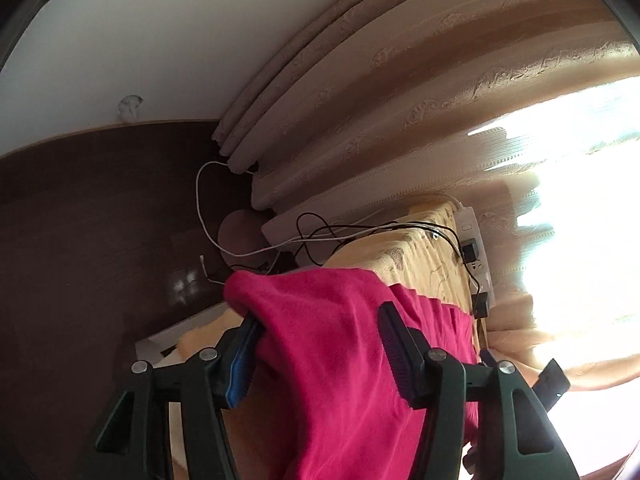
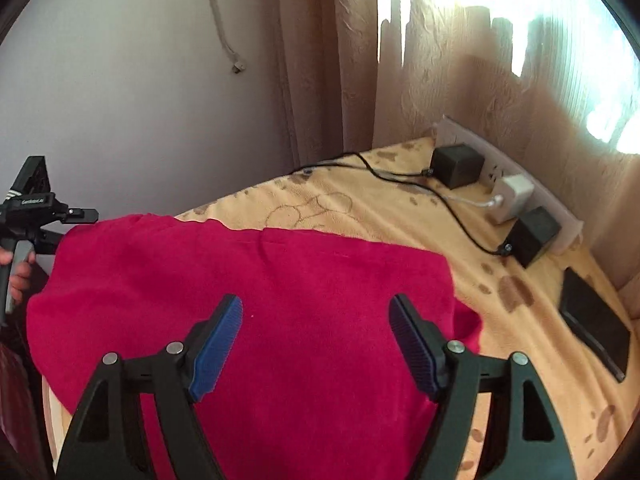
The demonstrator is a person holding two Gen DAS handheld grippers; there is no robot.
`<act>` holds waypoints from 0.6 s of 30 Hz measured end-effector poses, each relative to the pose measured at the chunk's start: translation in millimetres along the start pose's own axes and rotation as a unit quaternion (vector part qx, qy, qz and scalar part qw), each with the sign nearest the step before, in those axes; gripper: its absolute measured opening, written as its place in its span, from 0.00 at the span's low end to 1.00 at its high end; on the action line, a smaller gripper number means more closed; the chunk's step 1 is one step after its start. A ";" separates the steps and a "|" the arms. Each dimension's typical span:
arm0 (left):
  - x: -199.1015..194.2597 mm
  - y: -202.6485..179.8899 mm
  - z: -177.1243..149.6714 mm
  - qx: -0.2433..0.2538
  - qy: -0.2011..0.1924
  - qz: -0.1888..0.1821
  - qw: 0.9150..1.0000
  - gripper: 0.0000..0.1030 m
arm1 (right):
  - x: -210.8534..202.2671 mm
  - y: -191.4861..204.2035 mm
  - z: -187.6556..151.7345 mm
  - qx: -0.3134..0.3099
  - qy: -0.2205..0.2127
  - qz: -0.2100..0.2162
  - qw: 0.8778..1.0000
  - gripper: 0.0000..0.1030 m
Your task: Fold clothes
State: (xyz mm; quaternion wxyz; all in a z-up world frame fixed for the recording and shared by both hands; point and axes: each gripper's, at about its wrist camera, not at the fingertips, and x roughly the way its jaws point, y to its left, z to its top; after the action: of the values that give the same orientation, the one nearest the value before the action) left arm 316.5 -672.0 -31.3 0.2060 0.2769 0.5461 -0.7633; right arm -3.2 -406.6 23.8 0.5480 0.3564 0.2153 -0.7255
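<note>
From the left wrist we look steeply down along our own fingers (image 1: 394,344), close over the red garment (image 1: 332,352), with the view rolled so the curtain (image 1: 400,92) slants across it. From the right wrist we look down close over the same garment (image 2: 256,300), facing the curtain (image 2: 460,92) corner. Both views share garment, yellow-covered worktop (image 2: 520,360) and power strip (image 2: 532,196).

I can find only one bit of lettering: a small white word on the black body of the left gripper (image 2: 82,213), seen at the left edge of my right wrist view. It looks like a brand mark, perhaps beginning "Gen", but it is too small and blurred for me to read with any confidence
</note>
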 end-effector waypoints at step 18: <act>-22.5 -82.4 -26.6 0.217 -0.170 0.177 0.945 0.56 | 18.6 -22.8 -21.9 0.017 0.011 -0.160 0.987 0.80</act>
State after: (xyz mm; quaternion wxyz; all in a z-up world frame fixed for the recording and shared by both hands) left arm 288.1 -620.3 35.9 0.3627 0.2735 0.2658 -0.8503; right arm -21.5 -396.1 -6.3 0.4161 0.3346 0.2628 -0.8037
